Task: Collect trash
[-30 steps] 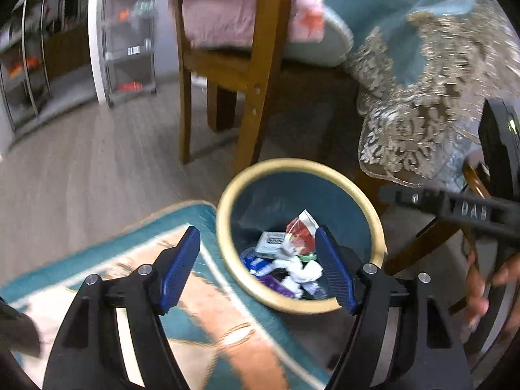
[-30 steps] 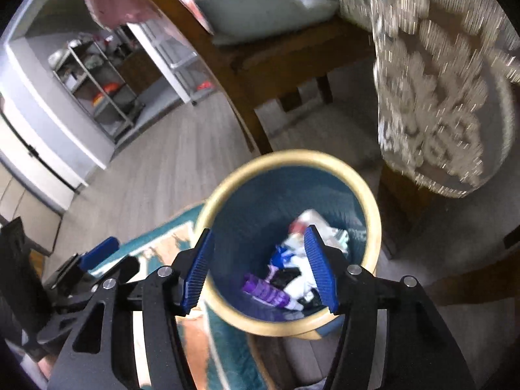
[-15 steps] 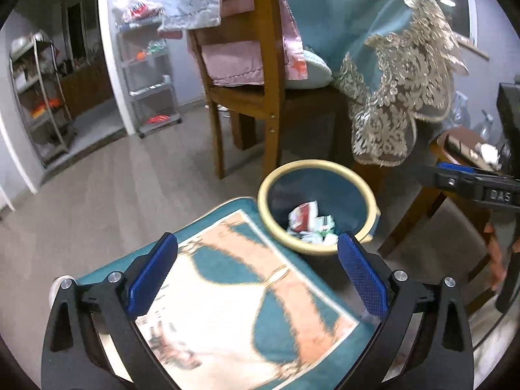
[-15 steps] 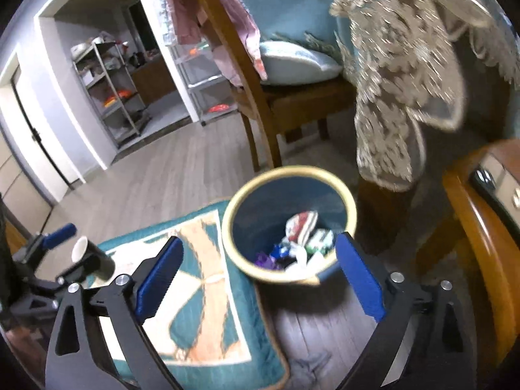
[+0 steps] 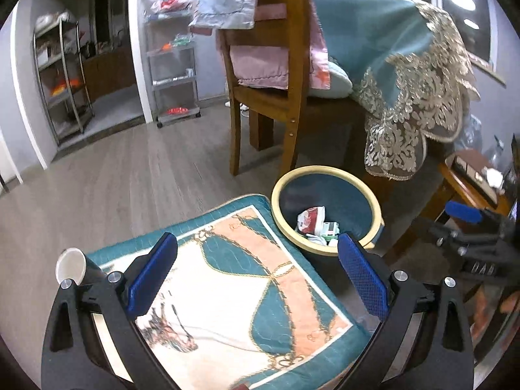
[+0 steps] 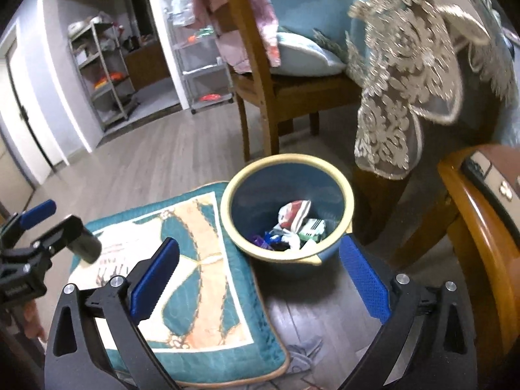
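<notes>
— Where's the trash?
— In the blue bin (image 6: 287,208), just ahead of the right gripper (image 6: 258,274) and ahead-right of the left gripper (image 5: 256,276).
— The claws?
— Both gape wide, holding nothing, above the cushion (image 5: 234,289).

We see the bin (image 5: 326,195) upright on the floor, blue w/ cream rim, beside the cushion; trash (image 6: 294,224) — crumpled wrappers, small cartons — sits at its bottom.

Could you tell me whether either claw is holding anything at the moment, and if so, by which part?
Nothing is held: the left claw and the right claw are both open and empty above the cushion.
</notes>
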The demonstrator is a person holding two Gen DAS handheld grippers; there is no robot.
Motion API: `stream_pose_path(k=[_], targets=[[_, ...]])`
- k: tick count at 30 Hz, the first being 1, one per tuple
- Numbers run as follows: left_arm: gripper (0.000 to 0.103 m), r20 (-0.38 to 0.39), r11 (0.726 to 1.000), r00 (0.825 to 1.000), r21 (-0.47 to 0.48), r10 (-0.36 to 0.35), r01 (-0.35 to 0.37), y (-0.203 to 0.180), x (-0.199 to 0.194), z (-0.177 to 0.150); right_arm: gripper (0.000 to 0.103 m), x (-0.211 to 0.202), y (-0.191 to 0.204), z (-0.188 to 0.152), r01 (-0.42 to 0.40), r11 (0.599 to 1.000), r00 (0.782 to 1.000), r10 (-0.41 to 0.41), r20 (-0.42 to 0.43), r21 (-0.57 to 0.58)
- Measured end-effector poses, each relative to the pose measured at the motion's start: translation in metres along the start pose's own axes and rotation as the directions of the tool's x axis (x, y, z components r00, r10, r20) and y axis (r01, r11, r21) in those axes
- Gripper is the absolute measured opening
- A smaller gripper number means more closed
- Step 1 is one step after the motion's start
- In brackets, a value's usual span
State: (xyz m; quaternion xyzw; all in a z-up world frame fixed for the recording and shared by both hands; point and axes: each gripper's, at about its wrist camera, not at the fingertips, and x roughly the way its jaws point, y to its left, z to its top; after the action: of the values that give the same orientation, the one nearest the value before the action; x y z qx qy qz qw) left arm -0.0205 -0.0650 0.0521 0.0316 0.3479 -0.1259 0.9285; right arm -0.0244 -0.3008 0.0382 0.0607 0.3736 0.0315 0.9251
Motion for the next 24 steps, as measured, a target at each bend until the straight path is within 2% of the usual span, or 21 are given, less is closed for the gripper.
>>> stream_pose_path(k=[5,12,24], targets=[[0.097,0.007,1.0,1.0,-0.012,0.023,-0.023,0.005,0.001,0.002,0.098,0.002,0.007,0.001,0.013,0.998,1.0,-0.013,0.005,-0.054],[0.097,0.017,0.999,0.999,0.005,0.047,-0.047,0.001,0.003,0.003,0.098,0.0,0.002,0.002,0.022,0.998,1.0,-0.022,0.018,-0.052],[0.097,0.04,0.993,0.997,0.099,0.066,-0.069,-0.019,0.003,0.0,0.098,0.002,-0.004,0.005,0.014,1.0,1.0,-0.014,0.004,-0.022]])
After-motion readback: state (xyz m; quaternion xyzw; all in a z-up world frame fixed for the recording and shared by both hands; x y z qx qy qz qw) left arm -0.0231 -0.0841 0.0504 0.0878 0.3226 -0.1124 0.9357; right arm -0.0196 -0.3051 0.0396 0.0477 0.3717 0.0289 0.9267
